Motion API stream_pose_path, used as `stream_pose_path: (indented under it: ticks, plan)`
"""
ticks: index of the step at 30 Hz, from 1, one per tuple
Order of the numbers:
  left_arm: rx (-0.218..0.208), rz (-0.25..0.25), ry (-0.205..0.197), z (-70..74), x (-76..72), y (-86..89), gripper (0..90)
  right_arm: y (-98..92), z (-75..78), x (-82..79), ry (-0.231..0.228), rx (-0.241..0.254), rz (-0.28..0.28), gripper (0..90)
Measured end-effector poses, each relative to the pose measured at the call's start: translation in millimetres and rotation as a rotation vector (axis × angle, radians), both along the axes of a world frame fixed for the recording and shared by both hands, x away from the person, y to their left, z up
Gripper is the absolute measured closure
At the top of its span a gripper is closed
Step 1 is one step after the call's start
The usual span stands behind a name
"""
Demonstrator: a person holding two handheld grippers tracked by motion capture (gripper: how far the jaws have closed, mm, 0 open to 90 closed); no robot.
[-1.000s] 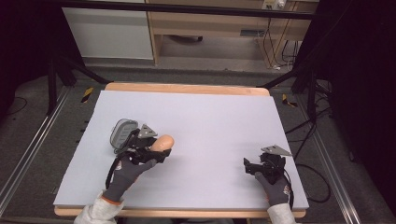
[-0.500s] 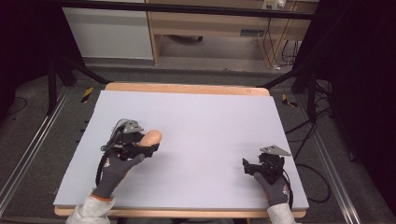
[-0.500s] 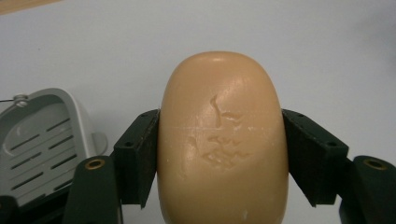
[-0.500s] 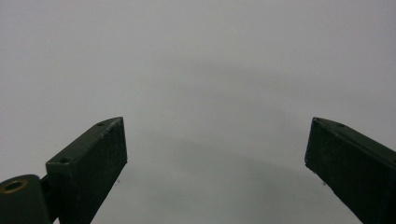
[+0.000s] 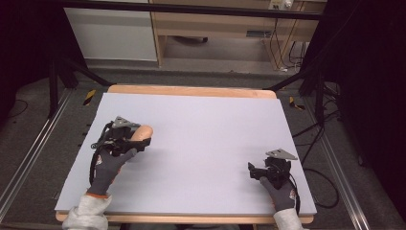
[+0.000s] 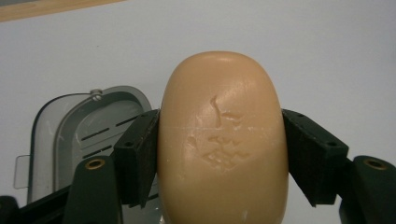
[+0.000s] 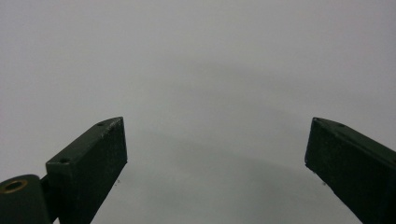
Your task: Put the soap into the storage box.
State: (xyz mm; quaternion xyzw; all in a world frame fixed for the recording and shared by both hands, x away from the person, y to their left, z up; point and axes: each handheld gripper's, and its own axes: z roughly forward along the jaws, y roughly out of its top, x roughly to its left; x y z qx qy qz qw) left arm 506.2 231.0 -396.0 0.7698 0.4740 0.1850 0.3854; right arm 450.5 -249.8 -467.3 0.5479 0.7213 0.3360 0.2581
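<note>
A tan oval soap bar (image 6: 222, 140) with a stamped mark sits between the jaws of my left gripper (image 6: 219, 154), which is shut on its two sides. From above, the soap (image 5: 142, 131) and left gripper (image 5: 141, 139) are over the left part of the pale table (image 5: 206, 134). A grey translucent soap dish (image 6: 74, 126) with drain slots lies on the table just below and to the left of the soap in the left gripper view. My right gripper (image 5: 251, 170) rests near the front right, jaws wide apart around bare table (image 7: 215, 154).
The table's wooden rim (image 5: 191, 91) runs along the far edge. Metal rails and cables (image 5: 306, 143) lie on the floor to the right. A cabinet and shelf stand beyond the table.
My left gripper has carried the soap leftward and slightly away from me, over the soap dish. The right gripper has stayed in place.
</note>
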Motion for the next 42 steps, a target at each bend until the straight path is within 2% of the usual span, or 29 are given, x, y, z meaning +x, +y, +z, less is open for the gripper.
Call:
stream_pose_path:
  ticks: [10, 22, 42]
  plan:
    - [-0.005, 0.044, 0.017, -5.7, 15.5, 12.0, 31.8, 1.1, -0.1, 0.9, 0.004, 0.005, -0.002, 5.9]
    - [0.002, 0.091, 0.029, -14.0, 25.6, 24.0, 31.8, 1.7, -0.4, 1.6, 0.006, 0.005, -0.003, 5.8]
    - [0.024, 0.13, 0.051, -22.8, 31.4, 31.5, 31.8, 1.9, -0.6, 1.6, 0.007, 0.001, 0.003, 5.8]
